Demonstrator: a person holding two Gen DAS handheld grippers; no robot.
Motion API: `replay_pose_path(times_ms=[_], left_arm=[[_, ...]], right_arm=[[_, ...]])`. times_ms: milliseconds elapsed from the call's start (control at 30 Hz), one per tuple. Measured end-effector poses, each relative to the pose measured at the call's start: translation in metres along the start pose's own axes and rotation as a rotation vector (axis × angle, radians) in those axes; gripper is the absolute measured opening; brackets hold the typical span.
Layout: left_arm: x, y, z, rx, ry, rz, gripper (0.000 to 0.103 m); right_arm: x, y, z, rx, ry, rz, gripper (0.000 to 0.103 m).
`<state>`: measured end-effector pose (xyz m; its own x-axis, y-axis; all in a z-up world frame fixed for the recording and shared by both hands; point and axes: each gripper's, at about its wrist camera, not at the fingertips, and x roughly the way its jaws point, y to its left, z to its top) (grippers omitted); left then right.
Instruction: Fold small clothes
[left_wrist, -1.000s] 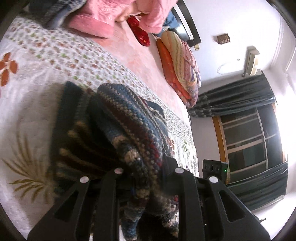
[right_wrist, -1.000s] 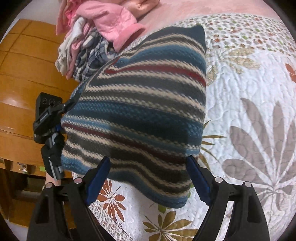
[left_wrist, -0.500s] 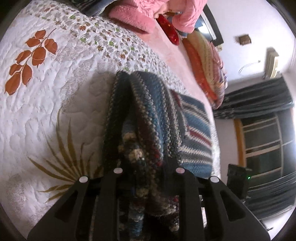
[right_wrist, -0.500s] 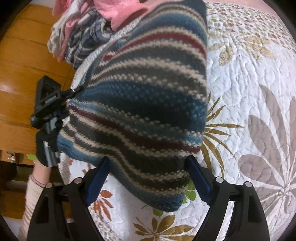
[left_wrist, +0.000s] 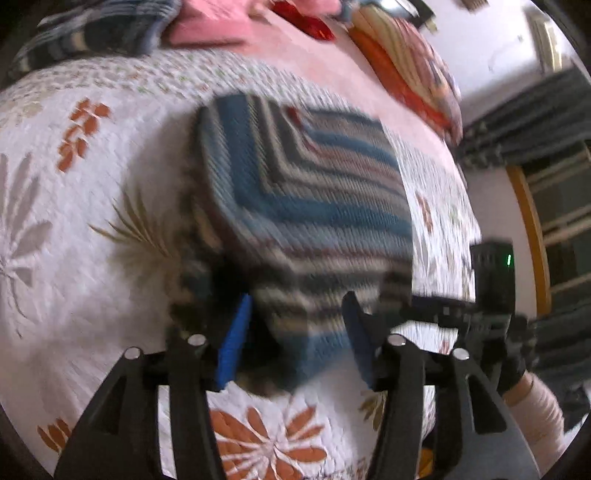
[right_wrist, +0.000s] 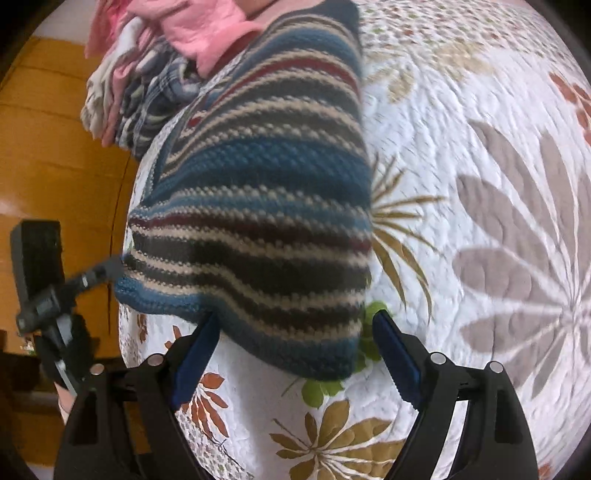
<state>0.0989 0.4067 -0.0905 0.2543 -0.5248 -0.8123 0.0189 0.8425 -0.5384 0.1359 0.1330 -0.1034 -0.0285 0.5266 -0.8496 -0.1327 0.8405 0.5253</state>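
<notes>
Right wrist view puts the folded striped knit sweater (right_wrist: 255, 206) straight ahead of your right gripper (right_wrist: 295, 332), long axis running away from it on the floral quilt (right_wrist: 480, 184). Both grippers gape, empty; your left gripper (left_wrist: 295, 325) sits at its near-left corner, equally close.

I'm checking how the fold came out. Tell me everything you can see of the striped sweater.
The striped sweater is a thick knit in bands of blue, cream, grey-black and dark red. It lies folded into a compact, roughly rectangular bundle on the white flowered quilt, its stripes meeting at an angle where a layer is turned over in the left view. Its far end reaches the pile of pink and checked clothes. Both grippers, left and right, sit at its near edge with jaws open, not gripping it.
</notes>
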Motion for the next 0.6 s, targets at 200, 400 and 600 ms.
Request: replay_pose_path(times_ms=[200,400,600], left_arm=[[0.015,0.034,-0.006,-0.097,0.035,-0.116,0.007],[-0.022,0.051,-0.009,-0.072,-0.015,-0.132,0.007],[0.025,0.083,-0.020,-0.124,0.078,-0.084,0.008]], right_arm=[[-0.003,-0.001,-0.011,0.053,-0.046,0.001,0.085],[-0.008,-0.003,-0.013,0.082,-0.068,-0.028,0.085],[0.010,-0.003,-0.005,0.086,-0.036,-0.055,0.075]])
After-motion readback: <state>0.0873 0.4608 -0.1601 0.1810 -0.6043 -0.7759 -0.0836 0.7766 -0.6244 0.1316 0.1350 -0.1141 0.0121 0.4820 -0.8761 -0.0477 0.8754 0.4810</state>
